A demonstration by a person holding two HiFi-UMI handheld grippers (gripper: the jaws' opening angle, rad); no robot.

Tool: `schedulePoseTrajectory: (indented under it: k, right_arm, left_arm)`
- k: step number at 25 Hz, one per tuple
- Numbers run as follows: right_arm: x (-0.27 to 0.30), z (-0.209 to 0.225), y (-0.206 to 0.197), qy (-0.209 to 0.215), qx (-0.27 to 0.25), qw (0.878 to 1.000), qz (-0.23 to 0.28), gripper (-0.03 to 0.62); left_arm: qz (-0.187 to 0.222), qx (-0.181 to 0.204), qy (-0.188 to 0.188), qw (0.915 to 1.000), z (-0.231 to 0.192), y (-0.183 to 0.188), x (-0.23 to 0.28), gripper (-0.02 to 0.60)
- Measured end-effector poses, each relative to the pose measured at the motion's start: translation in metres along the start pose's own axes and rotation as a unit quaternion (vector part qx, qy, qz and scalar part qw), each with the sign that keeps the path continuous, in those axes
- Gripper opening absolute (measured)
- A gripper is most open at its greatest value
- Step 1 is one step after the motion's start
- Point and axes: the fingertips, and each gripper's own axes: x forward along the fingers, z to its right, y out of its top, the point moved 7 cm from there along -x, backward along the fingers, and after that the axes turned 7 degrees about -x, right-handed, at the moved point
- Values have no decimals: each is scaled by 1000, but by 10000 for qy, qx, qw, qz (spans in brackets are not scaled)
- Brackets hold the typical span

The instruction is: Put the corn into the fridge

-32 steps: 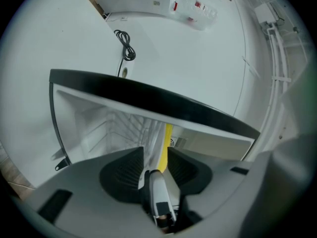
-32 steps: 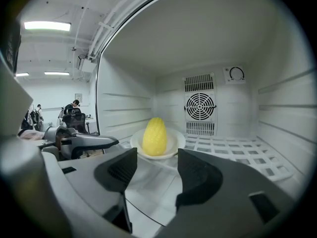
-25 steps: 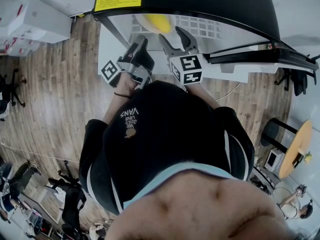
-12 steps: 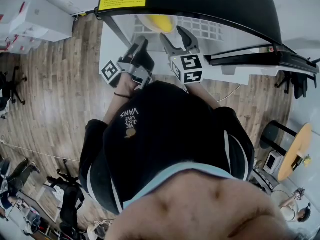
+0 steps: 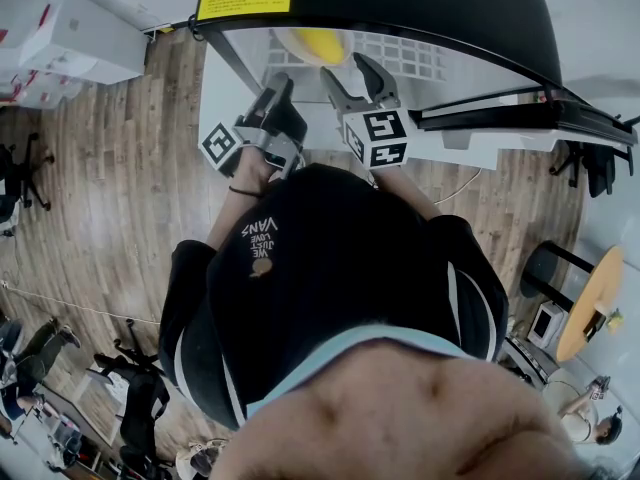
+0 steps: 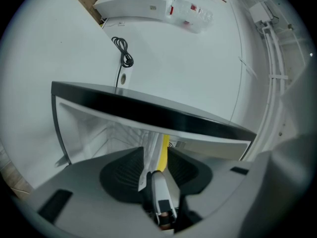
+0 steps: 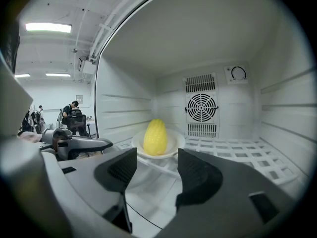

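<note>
Though empty, right gripper [image 7: 156, 170] agape before bumpy corn [image 7: 155, 137]; left gripper [image 6: 157, 171] tight on thin door edge [image 6: 154, 151].

From my end I see a wooden floor [image 5: 120, 168] with white boxes [image 5: 60, 38] at its upper left and a round yellow table [image 5: 592, 298] at the right — plus a black cable [image 6: 124, 53] coiled on a white wall [image 6: 198, 73], lit ceiling strips [image 7: 48, 28], and a person [image 7: 74, 114] seated far off.

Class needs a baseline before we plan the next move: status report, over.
Left gripper fingers shut on thin white door edge. Right gripper open, empty, facing the fridge. Corn on plate inside. Nothing between right gripper and corn.
</note>
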Motion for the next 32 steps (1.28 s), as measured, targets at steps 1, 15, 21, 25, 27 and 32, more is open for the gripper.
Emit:
schedulePoseTrajectory:
  k: [1, 15, 21, 25, 27, 32]
  right_arm:
    - [-2, 0, 1, -14, 14, 10000, 31, 245]
    - [-27, 3, -2, -57, 180, 9995, 252, 245]
    - [-38, 1, -1, -57, 198, 9991, 375, 244]
    - [-47, 1, -2, -39, 216, 9988, 432, 244]
    - [-51, 2, -3, -33, 223, 9988, 436, 244]
    - [-62, 1, -6, -9, 235, 9987, 449, 242]
  left_arm:
    - [1, 45, -6, 10000, 1, 0, 0, 129]
    - [-381, 1728, -134, 9841, 27, -18, 4, 73]
    - [-404, 2612, -212, 9642, 40, -27, 0, 52]
    - [-484, 3258, -133, 9441, 45, -35, -2, 49]
    - [-538, 3749, 27, 9255, 47, -38, -4, 48]
    - [-612, 4492, 176, 8912, 48, -48, -9, 46]
